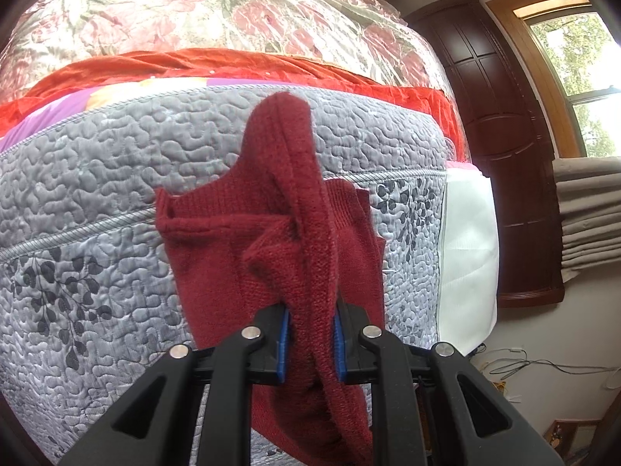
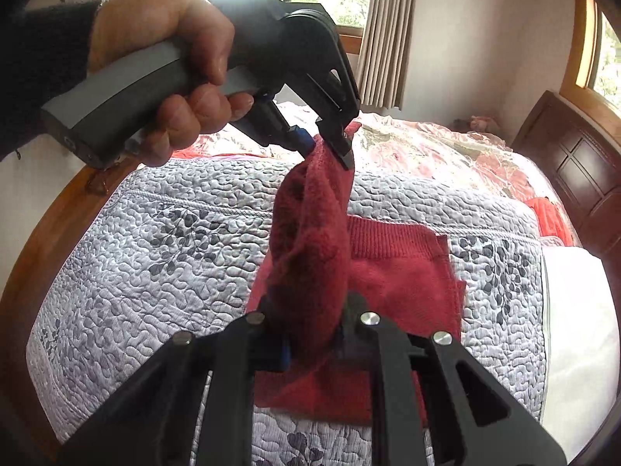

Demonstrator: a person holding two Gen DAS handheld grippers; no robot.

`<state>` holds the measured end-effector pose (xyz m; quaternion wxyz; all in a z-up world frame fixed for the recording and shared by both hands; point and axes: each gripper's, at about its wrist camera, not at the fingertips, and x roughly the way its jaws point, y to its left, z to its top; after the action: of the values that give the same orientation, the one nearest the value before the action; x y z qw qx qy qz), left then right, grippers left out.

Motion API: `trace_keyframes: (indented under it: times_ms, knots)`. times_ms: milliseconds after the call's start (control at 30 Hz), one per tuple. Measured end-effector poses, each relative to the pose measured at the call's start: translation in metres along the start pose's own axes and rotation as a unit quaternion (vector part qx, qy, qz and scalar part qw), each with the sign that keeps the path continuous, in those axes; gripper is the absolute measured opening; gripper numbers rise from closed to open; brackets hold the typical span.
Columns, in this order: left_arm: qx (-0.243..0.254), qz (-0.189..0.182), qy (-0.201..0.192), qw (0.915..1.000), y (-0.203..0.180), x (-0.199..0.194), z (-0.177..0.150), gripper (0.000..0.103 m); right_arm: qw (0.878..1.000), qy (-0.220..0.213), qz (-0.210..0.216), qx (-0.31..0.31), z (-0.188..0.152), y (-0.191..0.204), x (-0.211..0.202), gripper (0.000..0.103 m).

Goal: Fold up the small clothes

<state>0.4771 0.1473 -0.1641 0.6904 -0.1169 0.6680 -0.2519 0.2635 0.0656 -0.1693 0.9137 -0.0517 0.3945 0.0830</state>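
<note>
Garment (image 2: 310,240), a dark red knit, hung lifted above the grey quilted bed (image 2: 155,240), its raised edge stretched between both claws. Left claw (image 2: 330,147) was clamped on the far end, right claw (image 2: 314,343) on the near end. Only the right wrist view showed the hand (image 2: 163,66) and the flat portion resting on the bed.

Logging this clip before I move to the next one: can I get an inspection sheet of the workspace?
Surface: grey quilted bedspread over the bed.
Job's things: dark red knit garment, part lying flat, one strip lifted.
Clutter: orange-red cloth and floral cover further up the bed.
Grippers: left gripper and right gripper both clamped on the lifted strip.
Cables: loose wires on the floor.
Surroundings: dark wood headboard, curtains, window.
</note>
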Motion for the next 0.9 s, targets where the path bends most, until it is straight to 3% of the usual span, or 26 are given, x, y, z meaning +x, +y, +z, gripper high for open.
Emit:
trace_keyframes:
  times_ms: [900]
  knots:
    - [0.059,0.043,0.068,0.9951,-0.095,0.126,0.019,0.017,0.990,0.028,-0.003,0.135,-0.060,-0.113,0.020,0.014]
